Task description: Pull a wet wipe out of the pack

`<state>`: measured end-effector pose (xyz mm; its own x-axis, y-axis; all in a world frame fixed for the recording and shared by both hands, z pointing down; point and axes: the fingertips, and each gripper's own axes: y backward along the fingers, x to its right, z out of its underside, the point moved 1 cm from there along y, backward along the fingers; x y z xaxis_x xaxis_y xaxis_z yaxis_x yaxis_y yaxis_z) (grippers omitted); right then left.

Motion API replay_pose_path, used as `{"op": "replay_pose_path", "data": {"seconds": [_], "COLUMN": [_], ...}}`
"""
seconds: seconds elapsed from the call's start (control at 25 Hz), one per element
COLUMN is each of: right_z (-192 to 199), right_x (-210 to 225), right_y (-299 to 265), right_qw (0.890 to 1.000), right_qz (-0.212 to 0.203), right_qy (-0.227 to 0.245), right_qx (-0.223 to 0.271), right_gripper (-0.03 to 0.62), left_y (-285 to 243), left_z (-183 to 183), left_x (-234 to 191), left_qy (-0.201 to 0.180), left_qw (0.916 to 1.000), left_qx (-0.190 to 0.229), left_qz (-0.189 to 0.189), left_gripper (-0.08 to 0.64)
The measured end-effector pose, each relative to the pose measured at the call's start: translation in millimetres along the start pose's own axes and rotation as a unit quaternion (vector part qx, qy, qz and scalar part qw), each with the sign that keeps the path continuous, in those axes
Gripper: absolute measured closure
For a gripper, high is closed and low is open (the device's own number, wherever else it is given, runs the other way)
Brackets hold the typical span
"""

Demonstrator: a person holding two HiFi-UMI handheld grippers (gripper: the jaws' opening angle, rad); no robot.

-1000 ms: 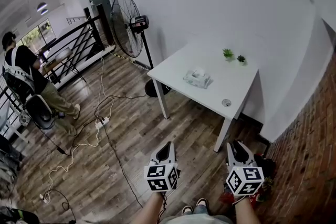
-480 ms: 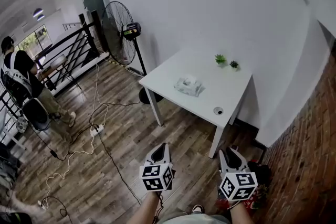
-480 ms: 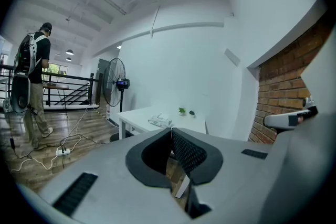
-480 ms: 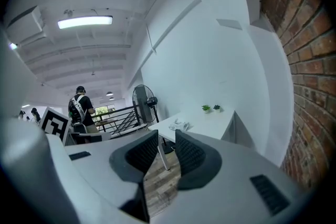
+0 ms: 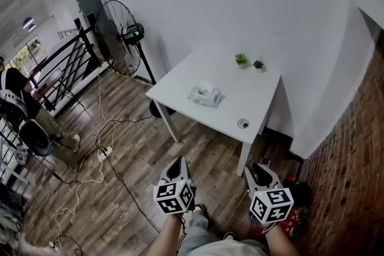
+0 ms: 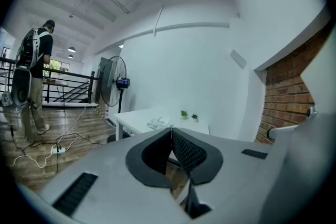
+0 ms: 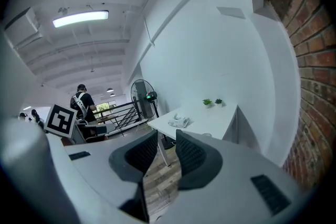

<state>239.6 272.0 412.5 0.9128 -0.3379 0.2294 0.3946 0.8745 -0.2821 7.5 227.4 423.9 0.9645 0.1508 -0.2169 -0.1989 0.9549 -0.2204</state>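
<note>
White table (image 5: 255,99) stands far, right of centre, in the head view. On it: one wipe pack (image 5: 204,95) near the left end, two small plants (image 5: 241,59) at the far edge, one round item, too small to identify, at the near edge. One fan (image 5: 120,33) far left, one person (image 5: 15,99) at the left margin, one power strip (image 5: 104,153) with cables on the floor. Left gripper (image 5: 176,163) and right gripper (image 5: 259,169) are held low and near, well apart from the pack.

Left gripper view: pads pressed together, nothing between them. Pack (image 6: 159,124) sits far ahead on the table.

Right gripper view: pads slightly parted, only floor showing in the gap. Pack (image 7: 179,121) lies far ahead, to the left of the plants.

Risks, judged: the cables lie near the approach path and could snag a foot. The pack looks light, so a one-gripper pull may lift it whole unless the other pins it. The left gripper must part its pads before it can take anything.
</note>
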Motion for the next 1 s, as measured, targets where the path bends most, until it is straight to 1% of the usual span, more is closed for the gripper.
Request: {"op": "replay_pose_path", "data": {"seconds": [0.12, 0.24, 0.48, 0.64, 0.84, 1.0], "right_z": [-7.7, -18.8, -40.5, -50.1, -52.6, -54.7], "right_x": [0.1, -7.0, -22.7, -30.6, -43.7, -55.4], "right_y": [-24.7, -57.1, -120.2, -158.4, -201.0, -227.9], "right_qw": [1.0, 1.0, 0.999, 0.999, 0.998, 0.998], "right_qz": [0.01, 0.018, 0.037, 0.05, 0.06, 0.06], "right_qy": [-0.001, 0.001, -0.001, -0.004, -0.009, -0.02], "right_qx": [0.002, 0.005, 0.01, 0.01, 0.003, 0.006], "right_gripper": [0.485, 0.485, 0.485, 0.485, 0.483, 0.483], "left_y": [-20.0, -44.7, -94.7, -123.1, -149.1, -167.2], "left_z": [-15.4, -32.2, -54.8, -63.6, -67.9, -72.2], "left_x": [-13.0, -36.0, -87.6, -119.7, -157.9, -185.2], "left_qy": [-0.005, -0.01, 0.0, 0.001, 0.002, 0.001], "left_qw": [0.9999, 0.9997, 0.9995, 0.9992, 0.9989, 0.9986], "left_qx": [0.01, 0.017, 0.008, -0.001, -0.014, -0.021], "left_qz": [0.008, 0.014, 0.03, 0.039, 0.046, 0.048], "left_gripper": [0.548, 0.548, 0.548, 0.548, 0.548, 0.548]}}
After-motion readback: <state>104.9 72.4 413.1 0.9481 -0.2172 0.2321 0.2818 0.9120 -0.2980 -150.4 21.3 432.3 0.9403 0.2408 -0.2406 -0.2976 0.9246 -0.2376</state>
